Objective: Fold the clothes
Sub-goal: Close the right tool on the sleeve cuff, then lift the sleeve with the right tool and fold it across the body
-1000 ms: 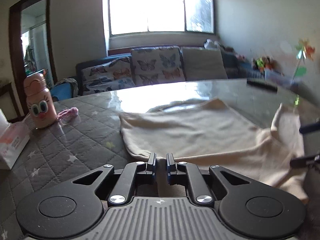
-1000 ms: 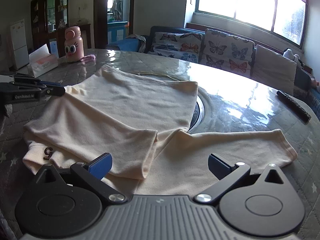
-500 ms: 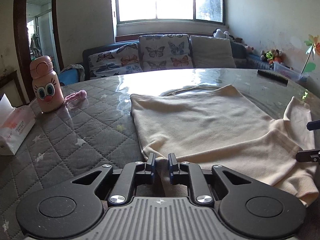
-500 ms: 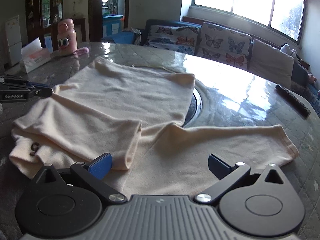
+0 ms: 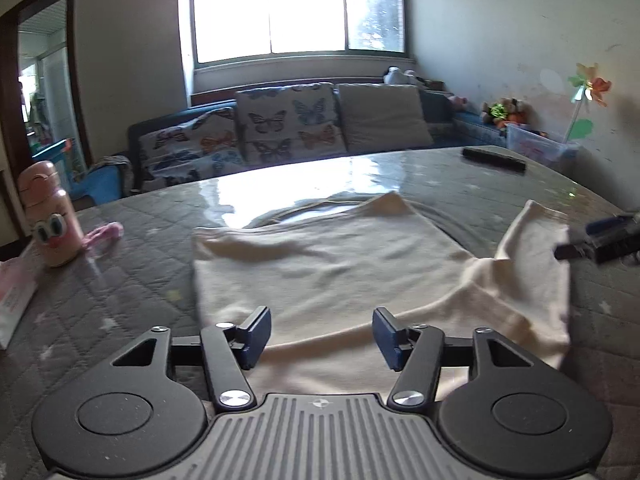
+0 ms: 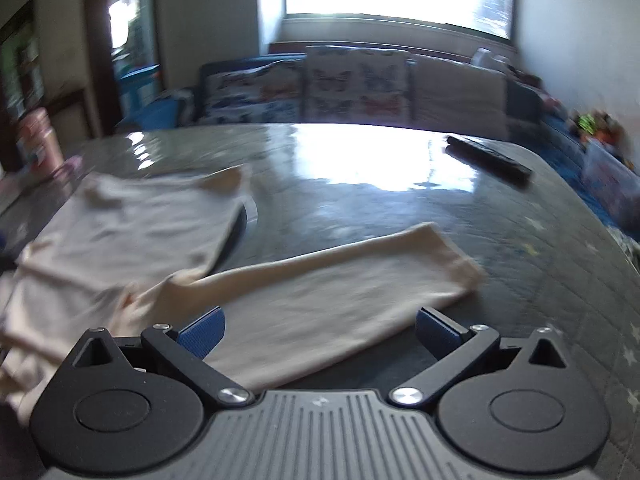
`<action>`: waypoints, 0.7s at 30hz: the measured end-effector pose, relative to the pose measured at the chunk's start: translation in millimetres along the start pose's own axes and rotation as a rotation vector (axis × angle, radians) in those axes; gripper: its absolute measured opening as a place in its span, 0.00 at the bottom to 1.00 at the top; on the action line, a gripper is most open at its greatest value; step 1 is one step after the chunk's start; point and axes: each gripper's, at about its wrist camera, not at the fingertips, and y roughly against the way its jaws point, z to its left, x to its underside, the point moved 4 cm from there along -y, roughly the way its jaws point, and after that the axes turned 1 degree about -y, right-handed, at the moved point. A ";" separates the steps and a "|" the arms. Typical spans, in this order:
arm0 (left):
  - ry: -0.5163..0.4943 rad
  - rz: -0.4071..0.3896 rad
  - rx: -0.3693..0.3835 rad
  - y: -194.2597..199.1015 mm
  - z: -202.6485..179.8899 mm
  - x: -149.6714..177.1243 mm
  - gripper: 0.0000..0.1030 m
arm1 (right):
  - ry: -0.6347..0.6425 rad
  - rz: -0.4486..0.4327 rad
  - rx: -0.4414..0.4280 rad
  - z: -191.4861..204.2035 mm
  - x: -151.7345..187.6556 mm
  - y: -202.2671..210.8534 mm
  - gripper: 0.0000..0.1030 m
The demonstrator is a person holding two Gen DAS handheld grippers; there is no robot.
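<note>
cream shirt (image 5: 320, 268) is spread on quilted table (image 5: 120, 280); left gripper (image 5: 320, 336) is opening, nothing pinched; right gripper (image 6: 318, 330) is held wide, empty; outstretched sleeve (image 6: 340, 284) is best gripped near the cuff

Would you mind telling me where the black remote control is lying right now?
The black remote control lies on the far right of the table in the left wrist view, beyond the cream shirt, towards the sofa.
</note>
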 end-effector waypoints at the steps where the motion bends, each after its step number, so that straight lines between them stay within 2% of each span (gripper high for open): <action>1: -0.004 0.002 0.009 -1.4 -5.8 -0.4 0.71 | -0.027 -0.007 0.027 -13.8 -3.4 -3.3 0.98; 5: -0.033 0.013 0.046 -5.7 -26.7 -1.3 0.74 | -0.128 -0.002 0.082 -57.3 -10.7 -19.9 0.91; 8: -0.048 0.020 0.071 -9.0 -39.3 -2.4 0.74 | -0.203 0.018 0.079 -76.5 -12.2 -33.3 0.80; 10: -0.058 0.029 0.089 -12.1 -47.5 -2.5 0.74 | -0.226 0.024 0.091 -85.8 -12.1 -42.6 0.71; 12: -0.075 0.039 0.098 -15.5 -55.2 -1.8 0.74 | -0.231 0.021 0.101 -88.6 -11.8 -47.6 0.66; 14: -0.085 0.049 0.108 -19.1 -61.1 -1.2 0.74 | -0.225 0.007 0.116 -90.4 -13.5 -49.5 0.55; 16: -0.099 0.055 0.114 -21.6 -66.9 -0.7 0.74 | -0.220 0.003 0.131 -91.1 -14.1 -49.1 0.33; 19: -0.112 0.063 0.120 -26.1 -72.5 0.1 0.74 | -0.236 -0.008 0.132 -95.1 -13.2 -46.1 0.12; 21: -0.116 0.069 0.123 -28.8 -74.9 0.6 0.74 | -0.246 -0.024 0.133 -99.2 -13.5 -40.1 0.08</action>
